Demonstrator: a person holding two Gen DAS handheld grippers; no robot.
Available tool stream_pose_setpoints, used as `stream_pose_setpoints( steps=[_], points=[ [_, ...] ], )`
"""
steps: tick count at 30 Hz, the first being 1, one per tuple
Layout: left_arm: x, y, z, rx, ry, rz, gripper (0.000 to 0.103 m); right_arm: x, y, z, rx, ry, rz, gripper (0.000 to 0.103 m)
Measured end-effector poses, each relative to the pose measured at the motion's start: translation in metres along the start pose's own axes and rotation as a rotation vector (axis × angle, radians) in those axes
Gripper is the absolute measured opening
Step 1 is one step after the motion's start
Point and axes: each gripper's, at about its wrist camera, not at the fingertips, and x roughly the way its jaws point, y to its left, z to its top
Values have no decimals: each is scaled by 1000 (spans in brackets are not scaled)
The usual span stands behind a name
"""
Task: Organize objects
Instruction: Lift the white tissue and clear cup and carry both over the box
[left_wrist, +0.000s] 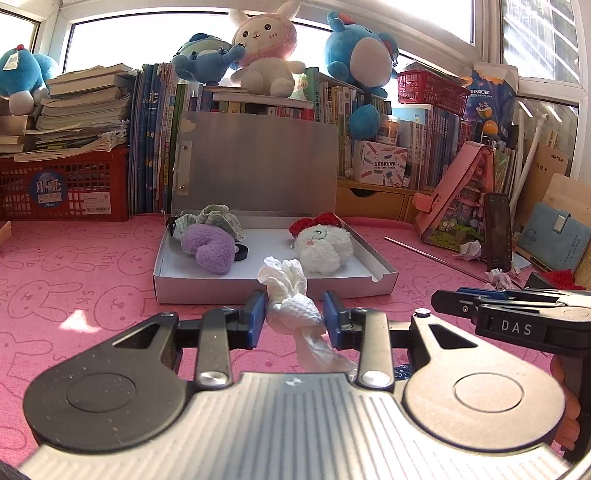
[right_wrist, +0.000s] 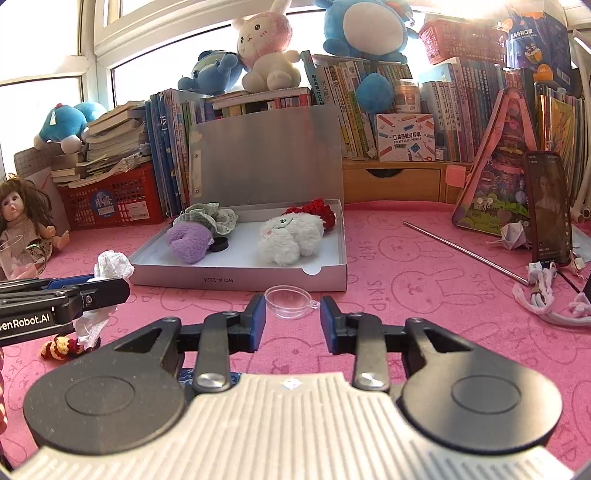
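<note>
Left gripper (left_wrist: 295, 319) clamps crumpled tissue (left_wrist: 291, 306), right gripper (right_wrist: 293, 319) open, holding nothing.
Tissue sits between left pads, just short of the open box (left_wrist: 273, 286) ahead; clear plastic dome (right_wrist: 290, 301) lies on bench between right fingertips, untouched.

Each handheld gripper, the left gripper (left_wrist: 294, 317) and the right gripper (right_wrist: 293, 319), has two blue-padded fingers on matte black linkage arms with silver pivot screws, two round black discs, and a pale grey ribbed body with a small crosshair mark. Seen side-on from the opposite camera, the right one carries white lettering "DAS" and the left one "enRobot.AI" on its black housing. Bare skin of the person's right hand (left_wrist: 569, 413) shows beside the housing.
</note>
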Motion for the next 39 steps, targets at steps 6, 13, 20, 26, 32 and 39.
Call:
stream_pose_setpoints(
  steps=[6,13,20,26,32,39],
  points=[
    [13,3,12,-3,-11,2,40,8,-1,10,0,-8,-5,37],
    [29,8,22,-19,-8,-2,39,18,1,19,-10,-16,-10,37],
    [47,14,35,-34,-3,8,40,33,3,27,-15,-14,-9,37],
    [65,18,43,-30,10,32,40,45,4,34,-22,-20,-19,37],
    [78,23,47,-20,22,60,40,59,2,38,-16,-9,-27,37],
    [95,27,51,-12,38,82,39,74,-1,43,-5,11,-32,37]
  ],
)
